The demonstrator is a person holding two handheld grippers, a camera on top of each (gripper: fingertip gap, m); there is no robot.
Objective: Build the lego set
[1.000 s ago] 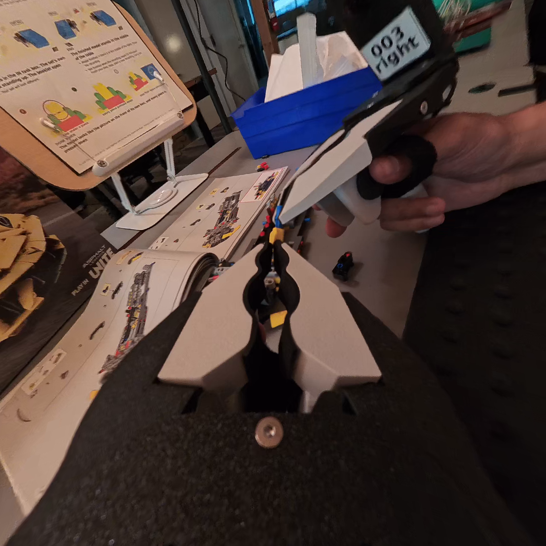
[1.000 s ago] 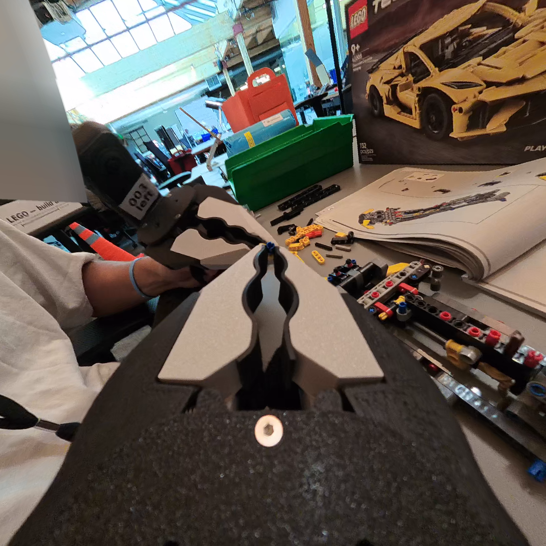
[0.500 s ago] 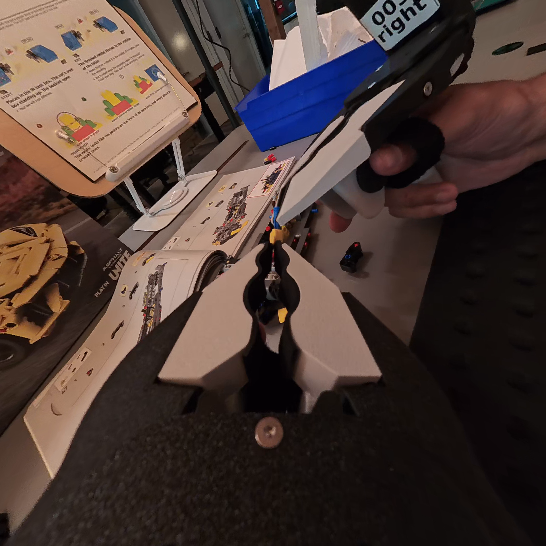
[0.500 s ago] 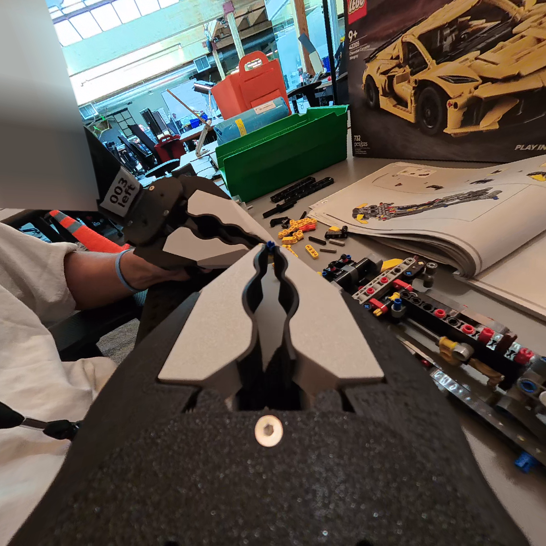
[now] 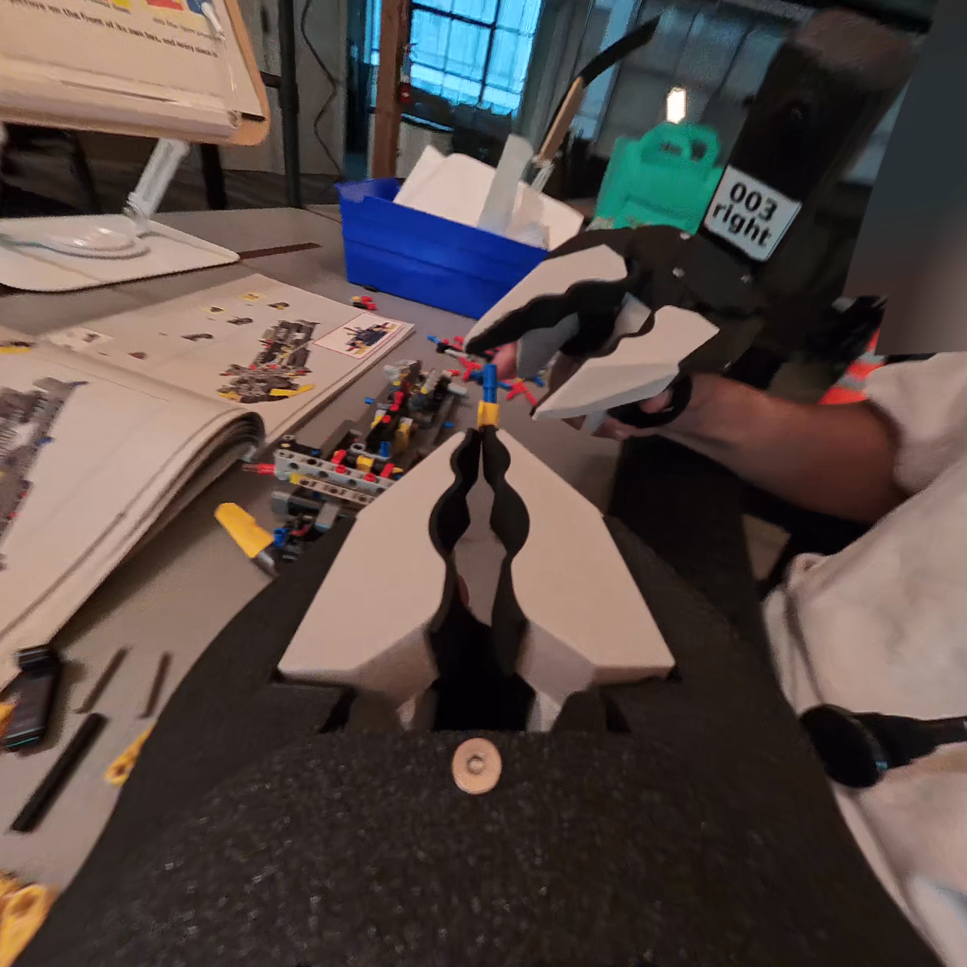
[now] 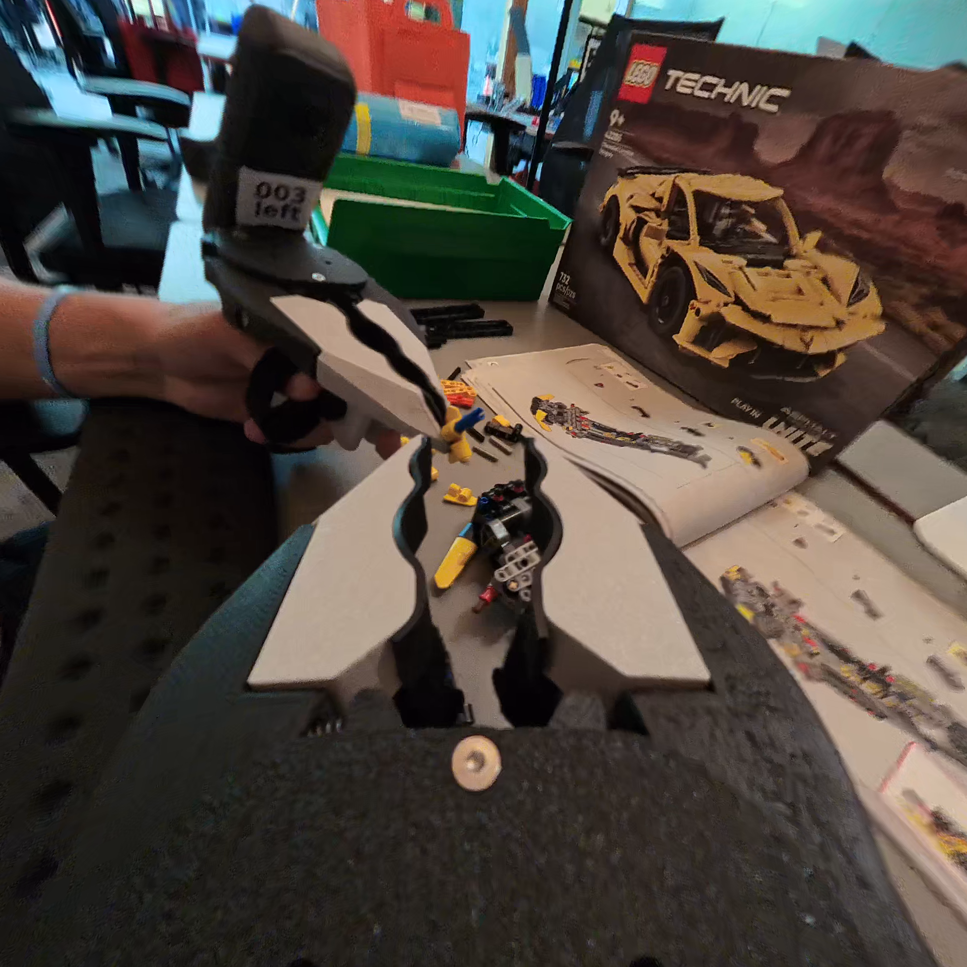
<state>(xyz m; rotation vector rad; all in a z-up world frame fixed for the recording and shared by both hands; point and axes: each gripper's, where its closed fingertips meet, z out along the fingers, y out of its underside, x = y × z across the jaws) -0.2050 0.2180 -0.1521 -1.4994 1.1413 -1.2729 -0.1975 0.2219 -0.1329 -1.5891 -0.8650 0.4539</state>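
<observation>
My left gripper (image 5: pixel 481 435) is shut on a small yellow connector (image 5: pixel 487 412) with a blue pin (image 5: pixel 489 378) sticking out of its far end, held above the table. The right wrist view shows the same gripper (image 6: pixel 437 418) holding the yellow connector (image 6: pixel 454 437) and the blue pin (image 6: pixel 468 420). My right gripper (image 6: pixel 476 445) is open and empty, its jaws on either side of the held piece. It also shows in the left wrist view (image 5: pixel 505 377), just beyond the pin. The partly built black chassis (image 5: pixel 366 450) lies on the table below, one end visible between the right jaws (image 6: pixel 505 544).
An open instruction booklet (image 5: pixel 157 397) (image 6: pixel 628 418) lies beside the chassis. The set's box (image 6: pixel 759 235) stands behind it, next to a green bin (image 6: pixel 439 235). A blue bin (image 5: pixel 429 251) holds white bags. A yellow panel (image 5: pixel 243 528) (image 6: pixel 455 560) and loose small parts (image 6: pixel 458 390) lie about. The tips of both grippers are at nearly the same place.
My right gripper has opened and let go of the blue pin, which stays in the yellow connector. Both grippers have swung round and now sit lower over the table.
</observation>
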